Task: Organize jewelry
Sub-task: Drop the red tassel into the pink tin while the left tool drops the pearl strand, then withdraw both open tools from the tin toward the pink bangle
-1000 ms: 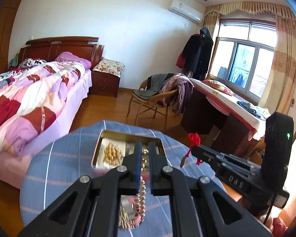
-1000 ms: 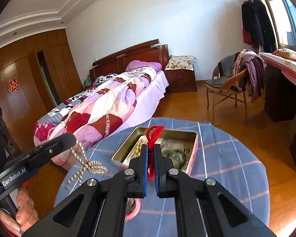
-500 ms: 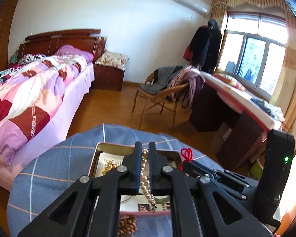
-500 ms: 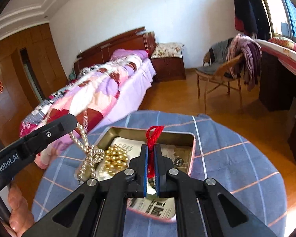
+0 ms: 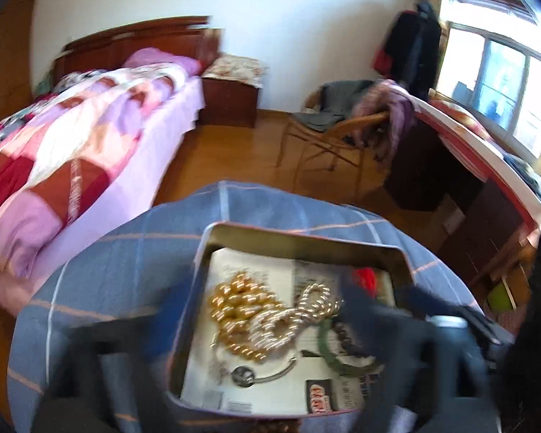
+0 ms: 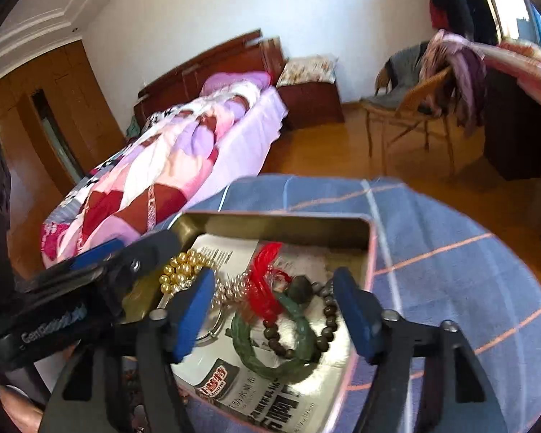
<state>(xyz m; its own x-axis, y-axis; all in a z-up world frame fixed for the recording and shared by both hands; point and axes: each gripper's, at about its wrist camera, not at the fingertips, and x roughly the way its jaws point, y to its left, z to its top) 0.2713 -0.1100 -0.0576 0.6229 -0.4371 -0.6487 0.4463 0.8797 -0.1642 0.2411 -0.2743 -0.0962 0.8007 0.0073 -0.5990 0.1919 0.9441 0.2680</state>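
A metal tin (image 6: 369, 249) sits in the middle of a round table with a blue checked cloth (image 6: 451, 238). The bottom of the tin is lined with newspaper (image 5: 270, 278).

Inside the tin there is a lot of jewelry. A bunch of gold beads (image 5: 241, 314) lies near the tin's left wall. Right next to it, touching it, is a white pearl string (image 5: 295, 317) all curled up. A red tassel (image 6: 265, 281) lies near the middle, close to the tin's far wall. A green bangle (image 6: 270, 342) lies flat toward the near side, and a string of dark brown beads (image 6: 324, 321) lies partly under it and loops to its right. A thin silver bangle (image 5: 263, 373) with a round charm lies by the near-left corner.

The right gripper (image 6: 274, 314) hangs over the near part of the tin. Its two blue pads (image 6: 351, 314) are spread wide apart, with the green bangle and the brown beads between them. It holds nothing.

The left gripper (image 6: 155, 249) reaches over the tin's left wall, by the gold beads. In its own camera it is just a dark blur. In the right camera one blue pad shows set apart from the black finger tip, so its fingers look spread, and they hold nothing.
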